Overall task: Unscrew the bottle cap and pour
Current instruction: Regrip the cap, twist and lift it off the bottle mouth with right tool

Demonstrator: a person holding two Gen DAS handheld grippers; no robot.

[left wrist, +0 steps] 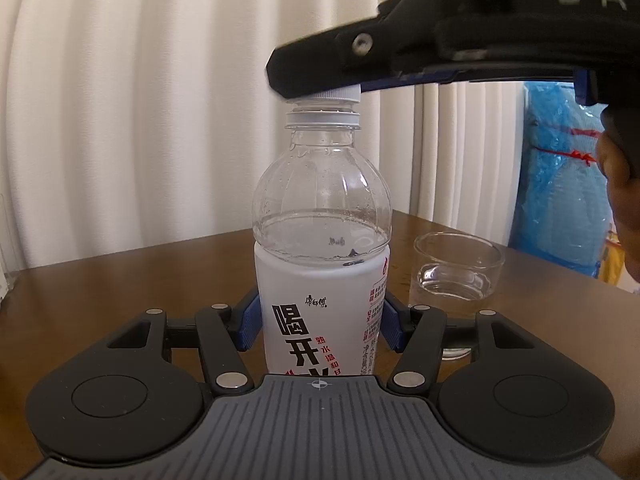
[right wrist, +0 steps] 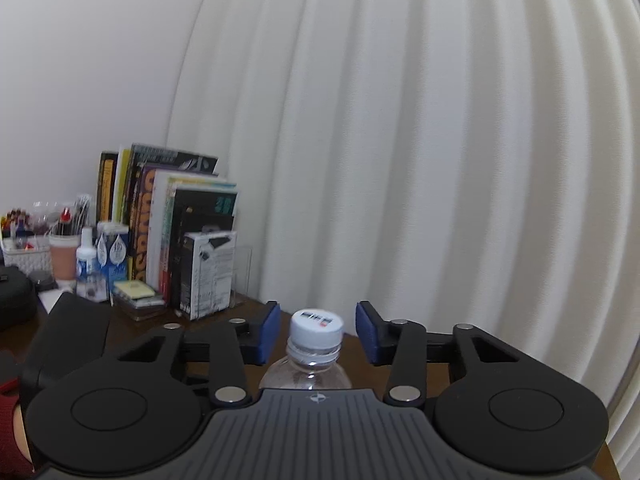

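Two grippers are on one bottle (left wrist: 322, 264) right now. It stands upright on the brown table (left wrist: 120, 280), white label facing the left wrist camera, water up to about the top of the label. The left gripper (left wrist: 320, 322) has it round the body: both blue pads press against the label, one on each side, pinching the bottle low down.

Up top, the right gripper (right wrist: 316, 332) sits level with the white cap (right wrist: 316, 330). From its own camera the blue pads stand spread, one either side of the cap, a clear gap on both sides, so no grip there. From the left wrist view that gripper comes in from the upper right and its black finger covers most of the cap, with only the lower rim and the neck ring showing below it. The cap is on the neck.

Beside the bottle, to the right in the left view, stands a short clear glass (left wrist: 458, 268), apart from the bottle, with a little water in the bottom.

Behind it all hangs a pale pleated curtain (right wrist: 420, 140). Off to the left in the right view, a row of books (right wrist: 160, 224) stands against the wall.
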